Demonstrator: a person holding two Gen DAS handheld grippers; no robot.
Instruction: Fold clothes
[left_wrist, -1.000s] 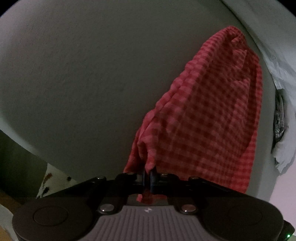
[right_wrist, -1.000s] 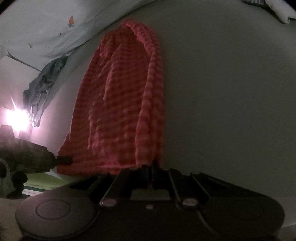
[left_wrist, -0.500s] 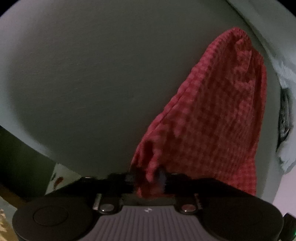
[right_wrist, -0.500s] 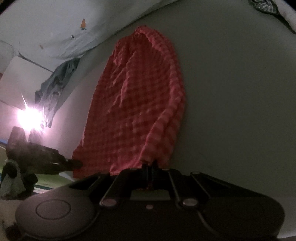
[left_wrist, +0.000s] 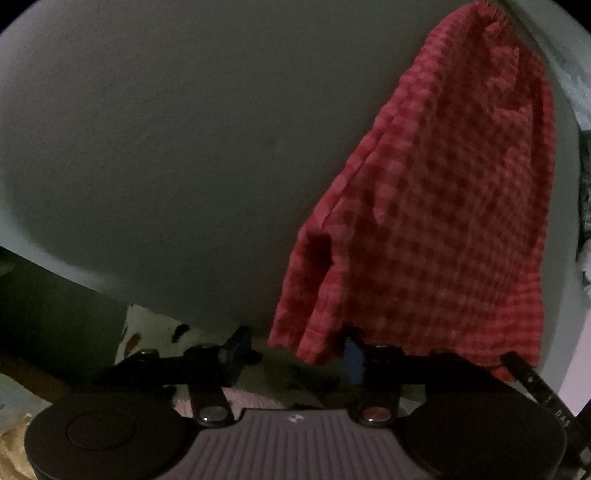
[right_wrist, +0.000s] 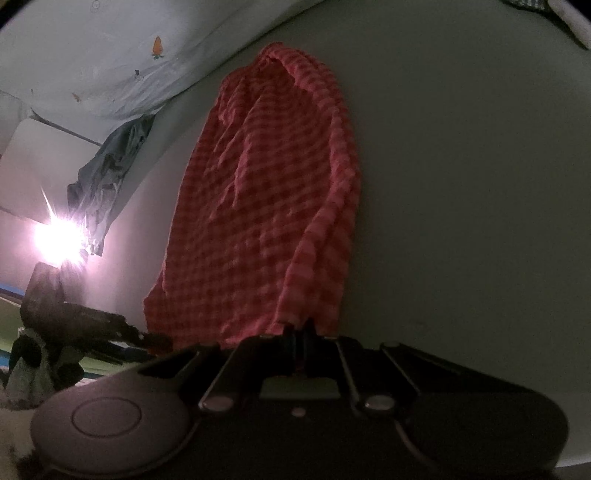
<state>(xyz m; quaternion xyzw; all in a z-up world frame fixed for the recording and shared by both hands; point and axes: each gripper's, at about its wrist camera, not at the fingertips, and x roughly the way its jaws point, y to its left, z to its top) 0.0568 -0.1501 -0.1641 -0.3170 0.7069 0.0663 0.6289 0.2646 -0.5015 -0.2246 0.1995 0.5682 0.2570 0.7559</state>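
Note:
A red checked cloth (left_wrist: 436, 206) lies folded lengthwise on a grey table (left_wrist: 166, 129). In the left wrist view my left gripper (left_wrist: 295, 350) is open, its fingers spread wide, and the cloth's near corner hangs loose between them. In the right wrist view the same cloth (right_wrist: 266, 206) stretches away from my right gripper (right_wrist: 299, 332), which is shut on the cloth's near right corner. The other gripper (right_wrist: 110, 328) shows at the left by the cloth's near left corner.
A pale sheet with small prints (right_wrist: 110, 55) and a blue-grey garment (right_wrist: 110, 162) lie at the back left in the right wrist view. A bright light (right_wrist: 59, 240) glares at the left. More clothing (left_wrist: 583, 192) sits at the right edge in the left wrist view.
My left gripper has opened and let go of the cloth's corner. The right gripper stays shut on its corner; the cloth has shifted slightly in both views.

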